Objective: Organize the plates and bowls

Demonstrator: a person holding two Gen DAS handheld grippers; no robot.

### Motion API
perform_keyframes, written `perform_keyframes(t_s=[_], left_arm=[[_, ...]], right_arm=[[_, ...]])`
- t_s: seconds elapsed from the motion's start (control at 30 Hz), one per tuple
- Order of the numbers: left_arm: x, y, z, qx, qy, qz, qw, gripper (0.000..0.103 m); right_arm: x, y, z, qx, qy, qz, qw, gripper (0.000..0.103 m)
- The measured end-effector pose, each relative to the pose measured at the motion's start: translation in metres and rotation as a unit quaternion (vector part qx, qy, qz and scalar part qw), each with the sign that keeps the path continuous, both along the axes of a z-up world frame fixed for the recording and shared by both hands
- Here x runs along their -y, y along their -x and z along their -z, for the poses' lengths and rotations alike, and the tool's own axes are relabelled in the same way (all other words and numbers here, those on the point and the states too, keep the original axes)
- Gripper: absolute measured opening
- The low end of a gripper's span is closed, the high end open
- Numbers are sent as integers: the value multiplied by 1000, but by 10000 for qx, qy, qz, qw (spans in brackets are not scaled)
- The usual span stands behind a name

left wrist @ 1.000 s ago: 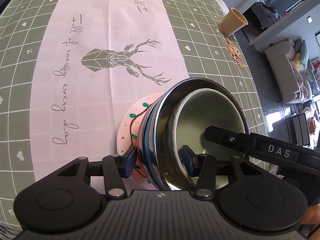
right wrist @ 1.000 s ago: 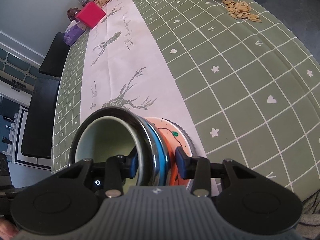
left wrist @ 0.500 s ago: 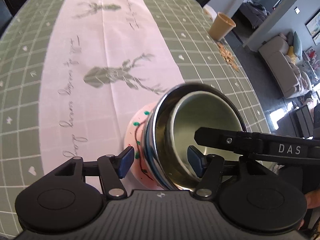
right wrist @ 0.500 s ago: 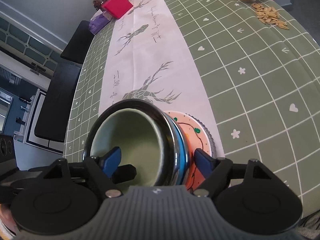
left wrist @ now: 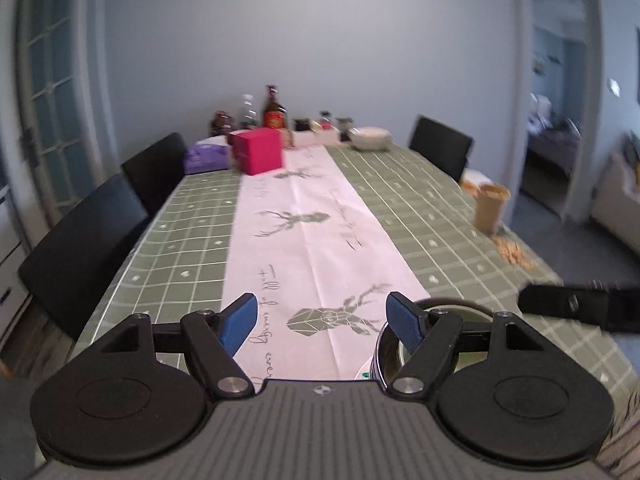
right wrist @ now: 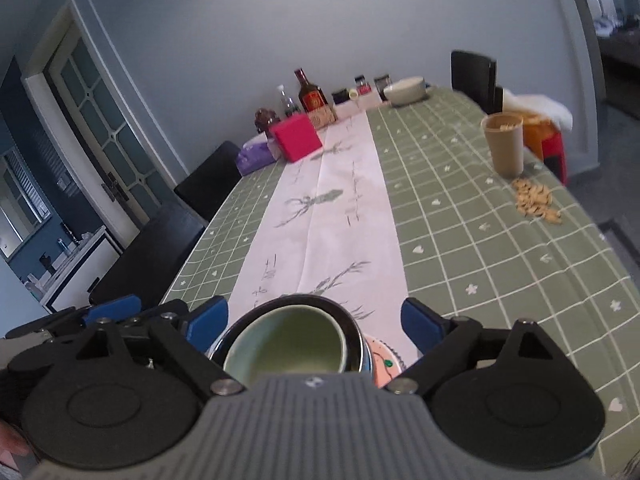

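- Left gripper (left wrist: 320,322): black linkage arms, silver pivot screws, two round black discs, grey ribbed housing with a small white emblem.
- Finger pads (left wrist: 239,322): blue, textured.
- Right gripper (right wrist: 316,322): identical build, blue pads (right wrist: 416,322).
- Bare skin visible at lower left edge.

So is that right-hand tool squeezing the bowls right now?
No: in the right wrist view the right gripper has its jaws spread wide, clear of both sides of the stacked bowls.

wall (left wrist: 320,60): pale grey, behind table (left wrist: 400,200) | chairs (left wrist: 152,168): black, left of table | door (left wrist: 44,100): glazed, left of table | doorway (left wrist: 552,120): right of table
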State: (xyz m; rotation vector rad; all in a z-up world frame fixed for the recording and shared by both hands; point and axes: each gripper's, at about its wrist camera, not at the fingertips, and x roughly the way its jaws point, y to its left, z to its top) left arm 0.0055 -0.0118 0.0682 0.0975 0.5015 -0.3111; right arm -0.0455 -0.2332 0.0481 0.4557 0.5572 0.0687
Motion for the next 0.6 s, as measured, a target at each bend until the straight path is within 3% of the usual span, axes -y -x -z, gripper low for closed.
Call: perform_keyframes(t_s=[0.13,0.23,0.33,0.43,0.6], left_arm=[[1,27,4,301,-8,-237,9993,91],[7,45,10,157,-91,-413,9990,91],[14,58,19,112,-27,-266,9996,91],[20,68,28,70,54,-211,9997,91],[29,76,39,24,-167,-332,9993,90]], right_arm=[[-11,25,3,8,228,-119,9997,92],[-19,43,5,1,436,-192,9989,92],[-20,58,12,22,562,-167,9983,92],[-18,68,26,-55,581,144,9982,92],[-16,71,40,-250,691,241,9970,91]])
